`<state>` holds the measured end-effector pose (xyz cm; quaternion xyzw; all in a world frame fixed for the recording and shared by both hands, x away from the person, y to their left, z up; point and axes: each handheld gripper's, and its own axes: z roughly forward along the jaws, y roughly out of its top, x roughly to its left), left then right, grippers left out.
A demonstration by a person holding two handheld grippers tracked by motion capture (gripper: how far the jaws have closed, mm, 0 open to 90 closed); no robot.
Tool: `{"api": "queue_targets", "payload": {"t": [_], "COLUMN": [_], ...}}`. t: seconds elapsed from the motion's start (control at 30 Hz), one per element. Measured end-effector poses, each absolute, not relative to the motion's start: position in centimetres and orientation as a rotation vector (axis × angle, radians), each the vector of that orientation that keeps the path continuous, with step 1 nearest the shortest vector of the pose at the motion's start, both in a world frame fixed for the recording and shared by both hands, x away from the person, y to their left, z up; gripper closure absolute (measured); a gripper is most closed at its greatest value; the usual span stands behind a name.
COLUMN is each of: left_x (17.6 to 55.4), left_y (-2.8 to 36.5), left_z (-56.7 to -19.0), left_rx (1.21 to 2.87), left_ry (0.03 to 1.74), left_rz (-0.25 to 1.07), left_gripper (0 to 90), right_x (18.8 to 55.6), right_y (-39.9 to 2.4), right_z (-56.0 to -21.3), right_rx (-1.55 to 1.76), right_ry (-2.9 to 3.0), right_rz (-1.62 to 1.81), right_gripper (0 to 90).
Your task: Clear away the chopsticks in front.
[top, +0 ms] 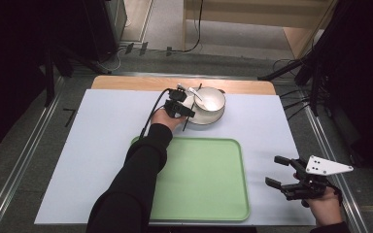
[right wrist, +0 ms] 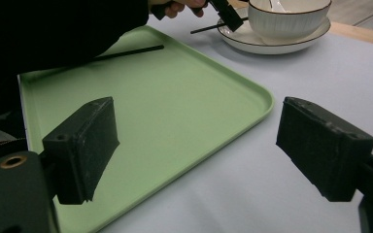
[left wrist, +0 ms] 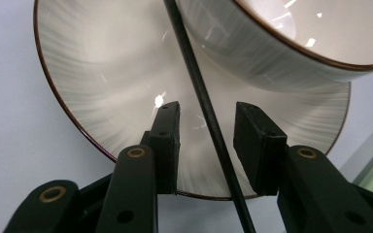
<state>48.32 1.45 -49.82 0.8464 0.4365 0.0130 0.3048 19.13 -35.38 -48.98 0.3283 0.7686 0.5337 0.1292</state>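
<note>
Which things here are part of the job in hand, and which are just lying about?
In the job: left gripper, jaws open around the black chopstick; the plate it lies on.
Lying about: bowl, spoon, green tray with a second chopstick, right gripper, open.

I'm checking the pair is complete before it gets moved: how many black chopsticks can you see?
2. One chopstick leans on the plate between the left gripper's open jaws, beside the bowl. The other chopstick lies on the green tray, partly hidden by the sleeve.
</note>
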Motion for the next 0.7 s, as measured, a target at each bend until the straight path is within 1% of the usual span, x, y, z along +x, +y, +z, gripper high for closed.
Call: {"api": "queue_targets", "payload": {"t": [0.03, 0.17, 0.3, 0.4, 0.53, 0.7], "left_x": [48.38, 48.44, 48.58, 48.64, 48.69, 48.74], "left_y": [1.39, 1.21, 1.28, 1.27, 1.31, 1.54], "left_z": [-49.96, -50.11, -50.11, -50.09, -49.92, -49.45], "left_rx": [2.246, 2.233, 2.200, 2.190, 2.178, 2.153], "left_ry": [1.171, 1.192, 1.226, 1.243, 1.280, 1.291], "left_rz": [0.034, 0.037, 0.062, 0.064, 0.088, 0.072], "left_gripper": [62.4, 68.8, 79.1, 83.4, 85.6, 85.8], "right_x": [19.13, 19.09, 19.09, 19.09, 19.08, 19.06], "right_y": [-35.38, -35.40, -35.38, -35.38, -35.38, -35.40], "right_z": [-48.98, -48.96, -48.96, -48.95, -48.95, -48.95], "right_rx": [0.954, 0.958, 0.958, 0.955, 0.959, 0.958], "right_ry": [2.234, 2.233, 2.232, 2.232, 2.233, 2.233], "right_rz": [1.551, 1.553, 1.556, 1.555, 1.554, 1.554], "right_gripper": [15.4, 15.5, 15.4, 15.4, 15.4, 15.4]}}
